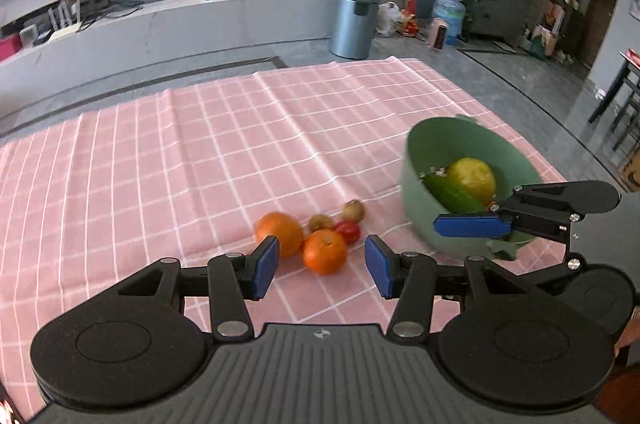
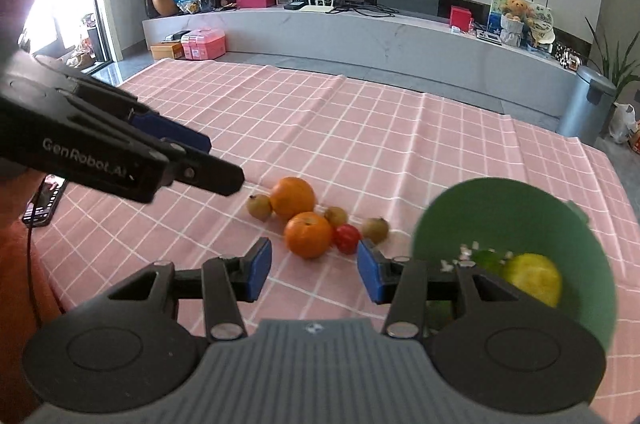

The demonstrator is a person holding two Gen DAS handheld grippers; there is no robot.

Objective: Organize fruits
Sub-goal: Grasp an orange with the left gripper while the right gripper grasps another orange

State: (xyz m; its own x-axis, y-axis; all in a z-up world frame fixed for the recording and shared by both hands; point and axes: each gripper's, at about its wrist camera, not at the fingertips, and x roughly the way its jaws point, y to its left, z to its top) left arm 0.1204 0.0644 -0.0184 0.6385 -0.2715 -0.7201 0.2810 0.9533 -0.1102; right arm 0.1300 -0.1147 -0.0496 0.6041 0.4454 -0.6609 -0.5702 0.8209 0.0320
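Observation:
Two oranges [image 1: 325,251] [image 1: 280,232], a small red fruit [image 1: 349,231] and small brown fruits [image 1: 353,210] lie clustered on the pink checked cloth [image 1: 200,159]. A green bowl [image 1: 436,143] to their right holds a yellow fruit [image 1: 472,179] and a green cucumber [image 1: 452,196]. My left gripper [image 1: 322,266] is open, just short of the near orange. My right gripper [image 2: 314,270] is open, just short of the near orange [image 2: 309,234] and red fruit [image 2: 347,238], left of the bowl [image 2: 500,207]. The right gripper's finger [image 1: 472,226] reaches over the bowl's near rim in the left view.
A phone [image 2: 44,201] lies at the cloth's left edge. The left gripper [image 2: 120,151] crosses the right view's left side. Beyond the table are a grey bin [image 1: 354,21], a water jug [image 1: 449,11] and a long white cabinet [image 2: 360,35].

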